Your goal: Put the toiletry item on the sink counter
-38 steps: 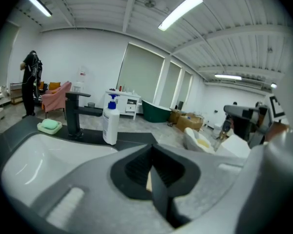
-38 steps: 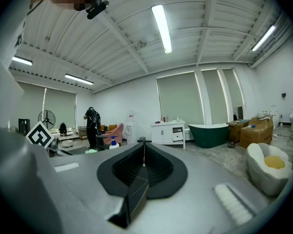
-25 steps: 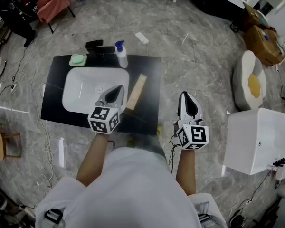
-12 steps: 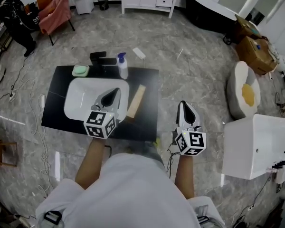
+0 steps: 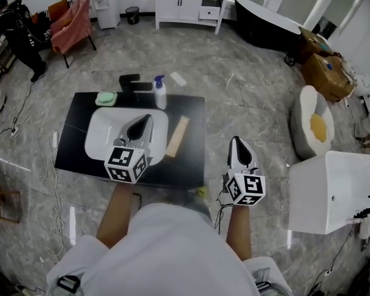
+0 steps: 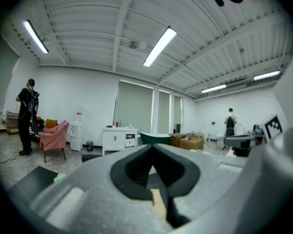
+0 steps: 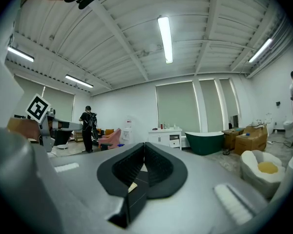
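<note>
A black sink counter (image 5: 194, 113) with a white basin (image 5: 105, 134) stands on the marble floor. On it are a white spray bottle with a blue head (image 5: 160, 92) next to the black faucet (image 5: 132, 82), a green soap dish (image 5: 106, 97) and a tan wooden bar (image 5: 177, 135) right of the basin. My left gripper (image 5: 145, 118) hovers over the basin, shut and empty; its jaws meet at the tip (image 6: 152, 146). My right gripper (image 5: 236, 142) hangs over the floor right of the counter, also shut on nothing (image 7: 144, 144).
A white box cabinet (image 5: 333, 190) stands at the right, with an egg-shaped cushion (image 5: 317, 125) behind it. Further back are a white dresser (image 5: 188, 2), a dark bathtub (image 5: 265, 17), cardboard boxes (image 5: 324, 69), a pink chair (image 5: 71, 20) and a person (image 5: 15, 32). Cables trail left of the counter.
The head view has tilted up, showing more of the far room. Both grippers stay shut and keep roughly their places relative to the counter.
</note>
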A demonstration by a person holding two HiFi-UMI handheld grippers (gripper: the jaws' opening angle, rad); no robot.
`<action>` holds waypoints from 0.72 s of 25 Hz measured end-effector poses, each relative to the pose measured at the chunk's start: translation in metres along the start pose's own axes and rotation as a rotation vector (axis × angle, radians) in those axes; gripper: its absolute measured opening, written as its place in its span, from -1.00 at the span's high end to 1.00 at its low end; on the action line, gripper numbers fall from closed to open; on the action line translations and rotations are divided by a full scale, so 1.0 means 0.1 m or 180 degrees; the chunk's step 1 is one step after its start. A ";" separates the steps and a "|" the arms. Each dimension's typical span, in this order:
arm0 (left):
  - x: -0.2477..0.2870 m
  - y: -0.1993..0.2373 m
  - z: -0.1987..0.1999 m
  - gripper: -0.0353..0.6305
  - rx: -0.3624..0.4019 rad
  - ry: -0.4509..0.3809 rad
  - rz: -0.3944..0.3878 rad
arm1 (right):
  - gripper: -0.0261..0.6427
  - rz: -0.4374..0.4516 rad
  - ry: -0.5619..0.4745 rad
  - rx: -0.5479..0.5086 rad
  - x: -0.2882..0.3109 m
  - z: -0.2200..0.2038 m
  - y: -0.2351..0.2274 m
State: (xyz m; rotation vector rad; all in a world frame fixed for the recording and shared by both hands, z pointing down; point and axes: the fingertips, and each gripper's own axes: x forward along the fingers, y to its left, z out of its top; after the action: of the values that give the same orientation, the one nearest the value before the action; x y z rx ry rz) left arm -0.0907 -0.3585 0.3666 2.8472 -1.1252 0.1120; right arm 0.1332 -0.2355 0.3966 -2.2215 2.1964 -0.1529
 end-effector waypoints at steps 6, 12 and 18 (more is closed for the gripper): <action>-0.11 0.05 0.07 0.90 0.0017 -0.0058 -0.0007 | 0.91 -0.0042 -0.0034 -0.0010 -0.04 0.04 0.07; -0.16 0.06 0.15 0.90 0.0011 -0.0122 -0.0044 | 0.91 -0.0100 -0.0064 -0.0018 -0.08 0.08 0.08; -0.18 0.03 0.15 0.90 0.0005 -0.0128 -0.0104 | 0.91 -0.0135 -0.0078 -0.0034 -0.13 0.09 0.10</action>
State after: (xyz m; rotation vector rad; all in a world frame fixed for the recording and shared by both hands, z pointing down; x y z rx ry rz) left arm -0.1055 -0.3503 0.3504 2.8802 -1.0856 0.0540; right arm 0.1234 -0.2232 0.3857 -2.2640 2.1440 -0.1144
